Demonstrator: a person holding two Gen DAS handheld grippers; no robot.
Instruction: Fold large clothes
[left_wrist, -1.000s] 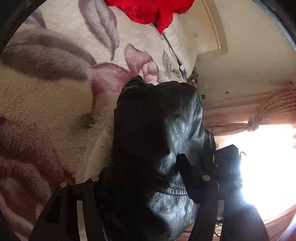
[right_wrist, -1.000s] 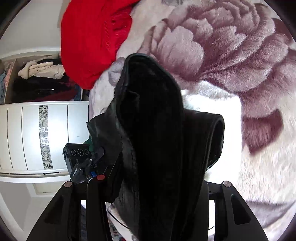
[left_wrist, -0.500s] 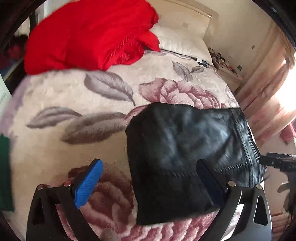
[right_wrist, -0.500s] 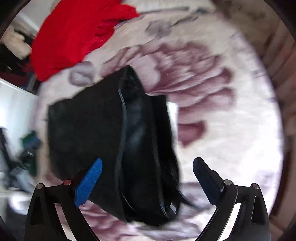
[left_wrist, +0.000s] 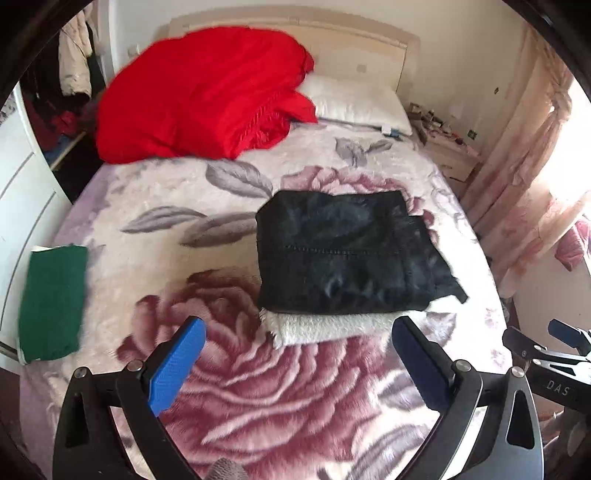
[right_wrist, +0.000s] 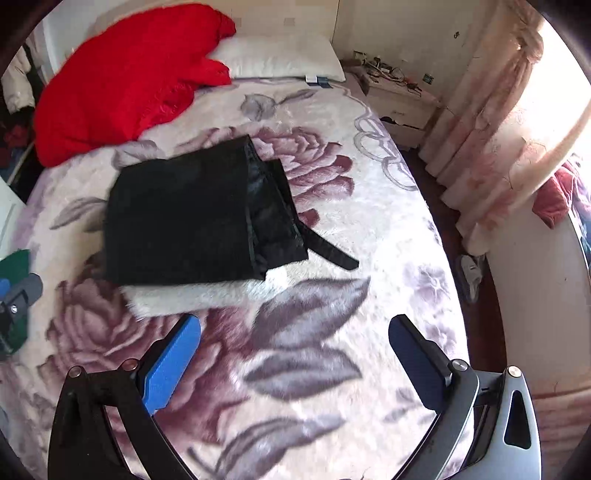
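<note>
I see my left gripper (left_wrist: 295, 363) spread wide and empty above the bed (left_wrist: 258, 406); the right gripper (right_wrist: 293, 363) is the same. The folded black jacket (left_wrist: 343, 251) lies ahead of both, mid-bed toward the right edge, stacked on a white fleece piece (left_wrist: 332, 326). A strap (right_wrist: 328, 251) trails from it. A red blanket (left_wrist: 199, 96) is heaped at the head end beside a pillow (left_wrist: 354, 101), and a green cloth (left_wrist: 51, 302) sits at the left edge.

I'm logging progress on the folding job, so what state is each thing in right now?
Black leather jacket: folded, lying on the bed, white fleece lining showing underneath.
Red garment: unfolded heap near the pillow.
Green garment: folded, at the bed's edge.
Left hand-held gripper: open, empty.
Right hand-held gripper: open, empty.
</note>
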